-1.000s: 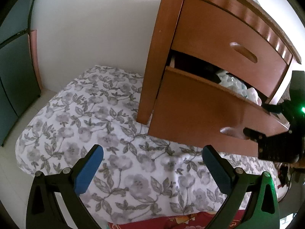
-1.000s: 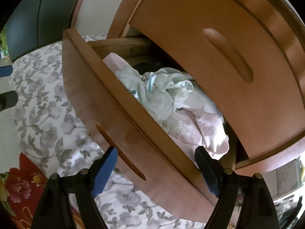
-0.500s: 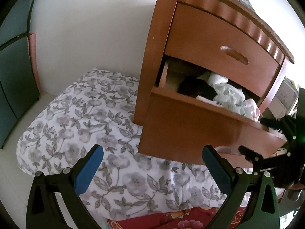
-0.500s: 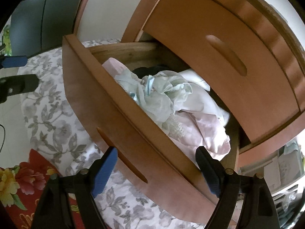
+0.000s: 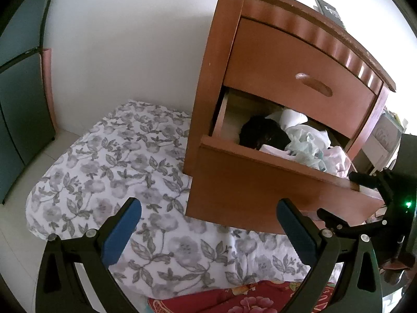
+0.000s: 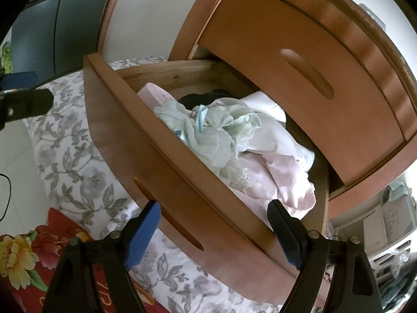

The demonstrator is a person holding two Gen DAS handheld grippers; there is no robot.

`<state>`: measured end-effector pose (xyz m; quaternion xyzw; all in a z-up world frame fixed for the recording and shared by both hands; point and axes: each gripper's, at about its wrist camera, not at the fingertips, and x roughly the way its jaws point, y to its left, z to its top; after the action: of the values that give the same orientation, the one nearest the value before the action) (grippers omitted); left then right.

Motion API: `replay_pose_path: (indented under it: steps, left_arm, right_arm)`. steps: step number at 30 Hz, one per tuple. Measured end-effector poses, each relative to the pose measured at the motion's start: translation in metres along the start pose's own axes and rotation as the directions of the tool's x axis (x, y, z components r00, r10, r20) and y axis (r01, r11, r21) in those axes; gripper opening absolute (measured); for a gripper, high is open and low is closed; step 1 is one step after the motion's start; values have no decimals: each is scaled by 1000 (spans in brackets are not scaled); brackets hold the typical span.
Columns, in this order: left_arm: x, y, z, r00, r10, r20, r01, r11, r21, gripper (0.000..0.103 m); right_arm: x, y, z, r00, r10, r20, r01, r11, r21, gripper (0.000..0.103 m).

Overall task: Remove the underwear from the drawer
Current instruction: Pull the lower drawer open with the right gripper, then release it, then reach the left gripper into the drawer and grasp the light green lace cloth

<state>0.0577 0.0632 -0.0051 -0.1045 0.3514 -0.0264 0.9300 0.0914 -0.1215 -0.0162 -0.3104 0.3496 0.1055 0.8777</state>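
The underwear (image 6: 221, 133), pale green, pink and white, lies heaped in the pulled-out lower drawer (image 6: 146, 140) of the wooden nightstand (image 5: 299, 52). The right tongs (image 6: 216, 232) are open and empty over the drawer front. The left tongs (image 5: 208, 224) hang open, empty, above the floral bedding (image 5: 109, 172).

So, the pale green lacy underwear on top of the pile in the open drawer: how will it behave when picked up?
The pale green underwear lies crumpled in thin ruffles, so it will probably hang limp and weigh little. Its lace rests on the pink garment beneath, so it may snag and drag that along.
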Motion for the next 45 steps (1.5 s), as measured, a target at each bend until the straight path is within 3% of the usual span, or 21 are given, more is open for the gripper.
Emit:
replay_pose_path:
  steps: [8,14,19,25,31,39,45]
  left_arm:
    - [-10,1,3,1000,4,19,-4,1000,-6,103]
    - [-14,-6,3,1000,-8,21,8,1000,1,103]
    - [-18,-17,3,999,-29,26,29,1000,1,103]
    - [-20,-36,3,997,-80,15,79,996,37,103]
    - [-16,-56,14,993,-118,6,117,990,75,103]
    - [-2,-80,45,991,-135,-17,136,981,141,103]
    - [21,-103,71,981,-133,-141,158,970,187,103]
  right_arm:
    - [-11,-8,-4,1000,-9,-13,9,998,56,85]
    - [-47,-19,-24,997,-42,60,33,988,151,85]
    - [-69,-42,-53,991,-92,96,50,927,373,85]
    - [-70,-69,-84,990,-115,87,39,792,609,86]
    - [-69,-77,-90,990,-104,95,20,772,635,103]
    - [-60,-91,-101,992,-97,83,12,719,695,103]
    - [-58,-103,-105,992,-99,82,10,692,721,103]
